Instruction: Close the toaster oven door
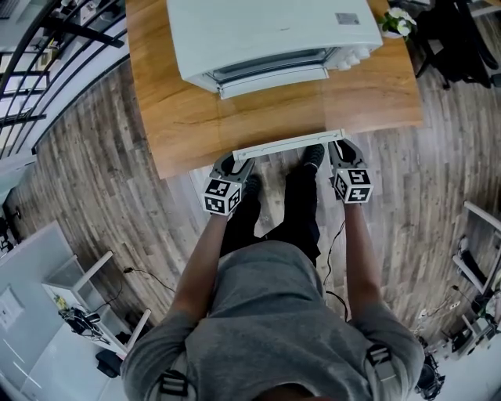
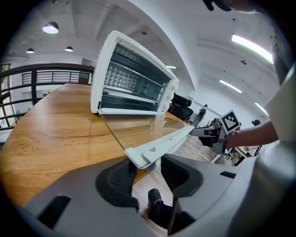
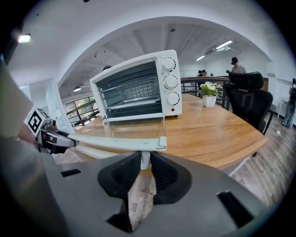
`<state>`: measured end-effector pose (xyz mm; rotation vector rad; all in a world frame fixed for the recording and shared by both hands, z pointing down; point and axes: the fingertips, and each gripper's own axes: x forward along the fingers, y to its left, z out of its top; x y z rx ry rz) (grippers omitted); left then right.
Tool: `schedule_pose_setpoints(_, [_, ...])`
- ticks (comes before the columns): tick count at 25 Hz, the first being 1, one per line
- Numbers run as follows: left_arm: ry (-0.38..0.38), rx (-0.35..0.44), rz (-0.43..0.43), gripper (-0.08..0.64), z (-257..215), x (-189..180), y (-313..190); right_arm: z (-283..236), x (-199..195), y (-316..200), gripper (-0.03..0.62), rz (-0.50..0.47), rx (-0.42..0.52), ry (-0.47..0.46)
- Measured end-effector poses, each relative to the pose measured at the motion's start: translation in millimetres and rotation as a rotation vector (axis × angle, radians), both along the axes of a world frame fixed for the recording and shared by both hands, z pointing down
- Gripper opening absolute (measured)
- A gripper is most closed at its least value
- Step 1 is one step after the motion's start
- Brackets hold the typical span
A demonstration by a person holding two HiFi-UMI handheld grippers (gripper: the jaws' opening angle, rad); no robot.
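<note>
A white toaster oven stands on the wooden table with its glass door swung down flat toward me. The door's white handle bar reaches the table's front edge. My left gripper is at the bar's left end. In the left gripper view that end lies between the jaws, close to the left pad, with a gap to the right finger. My right gripper is at the bar's right end. In the right gripper view its pads press on the handle's white post.
A small pot of white flowers stands at the table's far right corner. A black office chair is to the right of the table. A black railing runs along the left. My legs and shoes are under the table's edge.
</note>
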<state>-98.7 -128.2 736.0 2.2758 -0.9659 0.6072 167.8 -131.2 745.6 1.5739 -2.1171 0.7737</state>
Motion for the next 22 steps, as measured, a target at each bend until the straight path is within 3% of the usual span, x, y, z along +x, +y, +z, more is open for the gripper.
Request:
schedule_pose_setpoints(9, [0.051,0.024,-0.022,0.134,-25,-1,-7,-26,-2,-3,0.075,-0.003,0.017,0.020])
schedule_pose_setpoints(22, [0.127,0.056,-0.013,0.127,-64,2,-20,-63,-1,-12,0.078,-0.015,0.043,0.018])
